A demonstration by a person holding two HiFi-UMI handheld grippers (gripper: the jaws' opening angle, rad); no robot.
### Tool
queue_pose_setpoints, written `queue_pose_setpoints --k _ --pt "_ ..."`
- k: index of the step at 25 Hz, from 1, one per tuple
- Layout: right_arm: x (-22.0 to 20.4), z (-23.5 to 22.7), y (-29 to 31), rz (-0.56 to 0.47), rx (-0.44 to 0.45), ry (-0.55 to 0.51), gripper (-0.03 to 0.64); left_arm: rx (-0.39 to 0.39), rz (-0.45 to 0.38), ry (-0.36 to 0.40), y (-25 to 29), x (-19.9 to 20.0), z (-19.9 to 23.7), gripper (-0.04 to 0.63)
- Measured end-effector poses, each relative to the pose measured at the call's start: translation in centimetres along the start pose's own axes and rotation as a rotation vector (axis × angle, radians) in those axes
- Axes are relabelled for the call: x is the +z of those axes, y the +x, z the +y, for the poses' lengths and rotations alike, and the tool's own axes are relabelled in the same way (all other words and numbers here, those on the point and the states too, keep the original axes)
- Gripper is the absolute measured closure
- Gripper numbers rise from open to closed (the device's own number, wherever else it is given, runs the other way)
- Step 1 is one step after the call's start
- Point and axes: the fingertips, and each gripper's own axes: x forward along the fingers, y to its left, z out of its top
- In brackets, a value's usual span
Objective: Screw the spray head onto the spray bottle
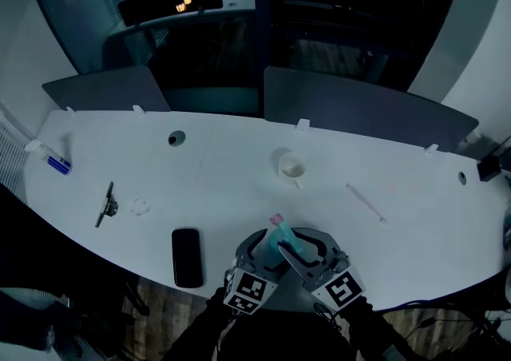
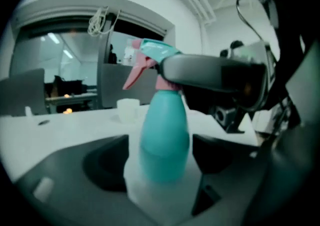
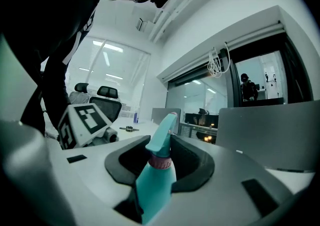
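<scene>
The right gripper [image 3: 160,159] clamps the spray head [image 3: 163,131] at its collar. The left gripper [image 2: 162,160] stands released around the spray bottle [image 2: 164,125], above the near edge of the table [image 1: 239,168]. The plastic is probably light and slippery: grasp mid-body with moderate force.

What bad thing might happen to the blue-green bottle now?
The left hand-held gripper is open around the spray bottle, so only the right hand-held gripper, on the spray head, seems to hold it: it may swing or slip. It is by the table's near edge, so a drop could reach the floor.
</scene>
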Motion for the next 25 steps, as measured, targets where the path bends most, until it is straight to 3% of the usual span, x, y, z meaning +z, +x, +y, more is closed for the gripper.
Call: queue_pose_setpoints --k 2,3,4,6,9,11,16,21,25 --pt "0.0 -0.1 0.0 0.004 0.002 0.003 0.488 -0.119 -0.019 0.004 0.1 0.8 -0.3 0.217" --pt "0.0 -0.2 0.0 0.004 -0.001 -0.001 0.488 -0.143 -0.023 0.017 0.2 1.1 -0.4 0.272" --pt "0.0 -0.3 0.0 0.002 -0.007 -0.008 0.488 -0.14 -0.031 0.023 0.3 1.2 -0.5 0.272" --pt "0.0 -0.6 -0.1 0.006 -0.031 -0.02 0.488 -0.053 -0.058 0.008 0.5 1.4 -0.5 0.273" --pt "0.0 -0.6 0.0 0.009 -0.07 -0.037 0.488 0.211 -0.1 -0.023 0.6 1.0 -0.3 0.272" --pt "-0.2 -0.6 -0.1 0.014 -0.097 -0.024 0.488 0.31 -0.114 -0.032 0.5 1.0 -0.4 0.268" --pt "-0.1 -1.0 -0.2 0.001 -0.104 0.016 0.488 0.233 -0.123 -0.018 0.8 0.8 -0.5 0.265" --pt "0.0 -0.6 0.0 -0.003 -0.089 0.034 0.486 0.229 -0.117 -0.015 0.7 0.7 -0.5 0.264" --pt "0.2 -0.4 0.1 -0.003 -0.084 0.024 0.448 0.217 -0.114 -0.012 0.7 0.7 -0.5 0.264"
